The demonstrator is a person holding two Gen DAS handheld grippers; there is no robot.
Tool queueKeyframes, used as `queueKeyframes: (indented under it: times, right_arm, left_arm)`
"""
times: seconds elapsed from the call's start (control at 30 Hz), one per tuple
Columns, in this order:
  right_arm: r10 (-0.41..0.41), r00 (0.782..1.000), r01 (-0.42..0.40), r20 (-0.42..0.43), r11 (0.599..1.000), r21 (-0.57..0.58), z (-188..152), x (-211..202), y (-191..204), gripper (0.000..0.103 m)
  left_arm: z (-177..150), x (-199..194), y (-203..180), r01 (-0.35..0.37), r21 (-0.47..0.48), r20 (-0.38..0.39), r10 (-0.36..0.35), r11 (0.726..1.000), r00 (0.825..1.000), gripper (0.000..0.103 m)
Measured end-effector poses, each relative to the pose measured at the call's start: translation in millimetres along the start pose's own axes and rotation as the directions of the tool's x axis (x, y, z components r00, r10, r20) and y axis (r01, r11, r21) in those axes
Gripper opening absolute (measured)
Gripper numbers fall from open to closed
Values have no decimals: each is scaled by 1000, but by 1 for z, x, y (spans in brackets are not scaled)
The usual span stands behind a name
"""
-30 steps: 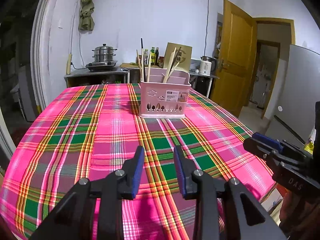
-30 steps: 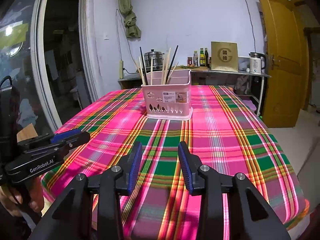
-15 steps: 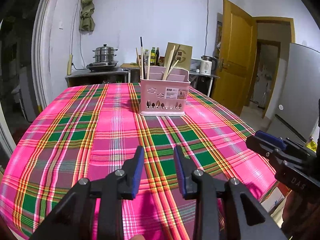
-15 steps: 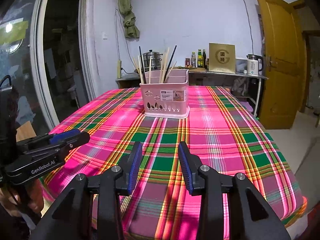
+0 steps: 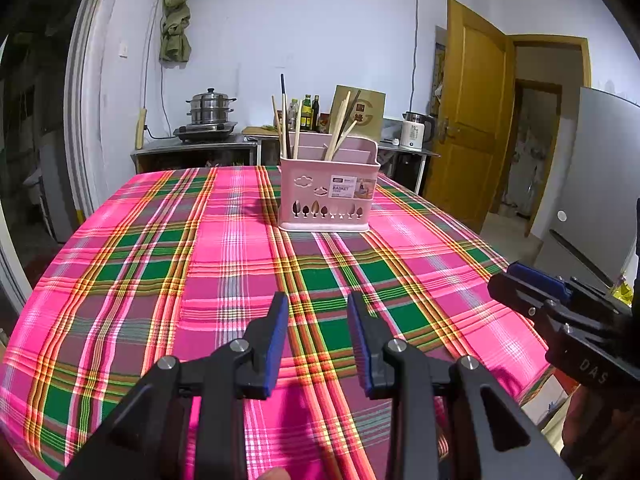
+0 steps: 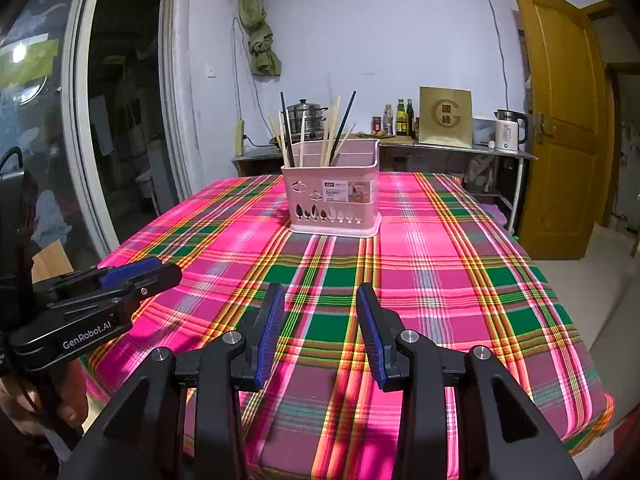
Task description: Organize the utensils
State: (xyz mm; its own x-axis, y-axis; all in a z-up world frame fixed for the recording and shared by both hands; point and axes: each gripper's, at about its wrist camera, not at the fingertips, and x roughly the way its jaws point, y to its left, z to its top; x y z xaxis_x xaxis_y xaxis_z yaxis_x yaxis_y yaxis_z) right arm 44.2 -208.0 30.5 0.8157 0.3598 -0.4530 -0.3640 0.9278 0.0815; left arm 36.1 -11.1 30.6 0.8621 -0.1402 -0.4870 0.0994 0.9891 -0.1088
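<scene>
Chopsticks (image 5: 334, 130) in the pink basket (image 5: 329, 196) look light, stiff, slippery; grip mid-shaft. Left gripper (image 5: 318, 340) and right gripper (image 6: 320, 334) stand open, empty.

One basket (image 6: 334, 194), about eight chopsticks (image 6: 301, 140), two grippers (image 6: 320, 332), one kettle (image 6: 509, 131) and one steamer (image 5: 210, 110) are seen

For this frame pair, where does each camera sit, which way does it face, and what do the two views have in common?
Left wrist: rides the left gripper, jaws apart and empty, facing across the plaid tablecloth toward the pink utensil basket; the right gripper enters at the right edge.
Right wrist: rides the right gripper, jaws apart and empty, facing the same way; the left gripper and a hand show at the left.
Shared: basket of chopsticks, tablecloth, steamer pot, kettle, yellow door.
</scene>
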Motion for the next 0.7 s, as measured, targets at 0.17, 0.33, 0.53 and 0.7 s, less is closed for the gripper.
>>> queueKeyframes:
  times: [0.17,0.33,0.53,0.7]
  right_arm:
    - [0,1000,0,-1,1000,1,0,0,0,38]
    - [2,1000,-2,-1,1000,0,0,0,-1,38]
    - [1,1000,-1,-1,1000,0,0,0,0,38]
    - [0,1000,0,-2,1000,-1,0,0,0,38]
  left_arm:
    - [0,0,0,1,1,-2,-1,1000,1000,32]
    - [0,0,-1,3,-1,-3,-3,1000,1000,32]
    - [0,0,-1,3,-3,-3,-3,1000,1000,32]
    - [0,0,-1,2,-2,-3,-2,1000,1000,32]
